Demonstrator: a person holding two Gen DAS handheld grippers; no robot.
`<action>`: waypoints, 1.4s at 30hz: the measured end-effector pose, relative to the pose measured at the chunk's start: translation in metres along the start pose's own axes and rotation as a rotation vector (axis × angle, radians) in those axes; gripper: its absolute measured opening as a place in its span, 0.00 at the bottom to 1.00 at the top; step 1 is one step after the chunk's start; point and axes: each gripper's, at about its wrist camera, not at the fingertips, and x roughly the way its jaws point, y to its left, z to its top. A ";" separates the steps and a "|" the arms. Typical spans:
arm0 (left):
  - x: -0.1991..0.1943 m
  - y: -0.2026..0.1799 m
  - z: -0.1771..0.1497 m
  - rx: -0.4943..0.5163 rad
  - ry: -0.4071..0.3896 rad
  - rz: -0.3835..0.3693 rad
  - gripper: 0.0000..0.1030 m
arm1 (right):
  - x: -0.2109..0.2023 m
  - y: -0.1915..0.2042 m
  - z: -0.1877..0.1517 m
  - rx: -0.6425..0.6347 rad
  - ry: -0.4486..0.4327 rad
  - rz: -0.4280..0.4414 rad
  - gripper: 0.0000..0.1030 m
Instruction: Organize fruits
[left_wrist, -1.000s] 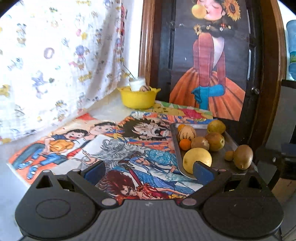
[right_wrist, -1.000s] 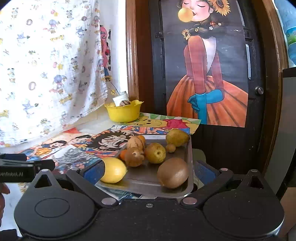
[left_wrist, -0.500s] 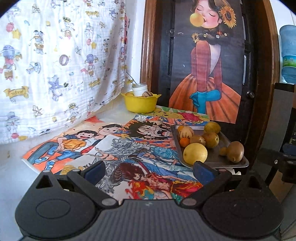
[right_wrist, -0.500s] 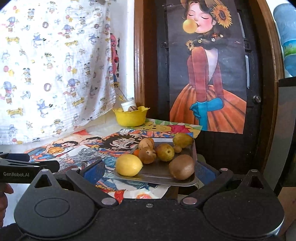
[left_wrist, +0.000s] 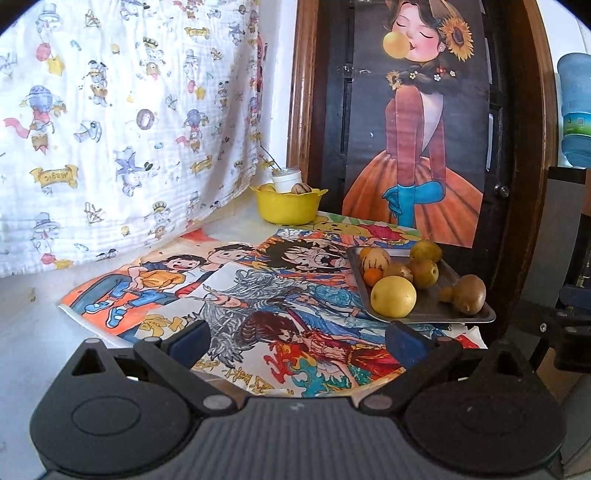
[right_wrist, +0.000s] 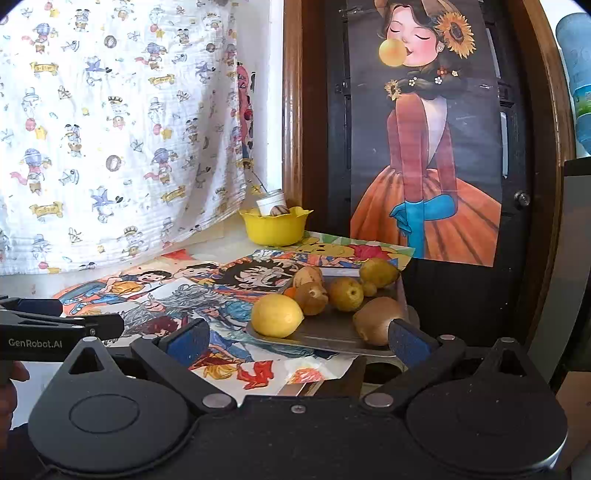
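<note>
Fruits sit piled on a metal tray (left_wrist: 436, 314) at the table's right edge in the left wrist view: lemon (left_wrist: 393, 296) up front, long axis roughly crosswise, kiwi (left_wrist: 470, 294) lying sideways beside it. Left gripper (left_wrist: 297, 341) has fingers spread wide, holding nothing. Right wrist view: right gripper (right_wrist: 297, 338) fingers wide too, empty, tray (right_wrist: 332, 338) just ahead; the other gripper reads "GenRobot.AI".

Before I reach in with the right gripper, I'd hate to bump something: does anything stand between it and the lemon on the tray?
Nothing visible does. The right gripper is open, and the lemon lies at the near edge of the tray, ahead of the other fruit.
</note>
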 end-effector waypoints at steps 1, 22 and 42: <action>-0.001 0.001 -0.001 -0.002 0.000 0.002 1.00 | 0.000 0.001 -0.001 0.001 0.000 0.002 0.99; 0.006 0.015 -0.020 0.007 0.022 0.023 1.00 | 0.004 0.014 -0.020 0.014 -0.026 0.021 0.99; 0.002 0.018 -0.025 0.003 0.018 0.025 1.00 | 0.000 0.017 -0.022 0.011 -0.037 0.020 0.99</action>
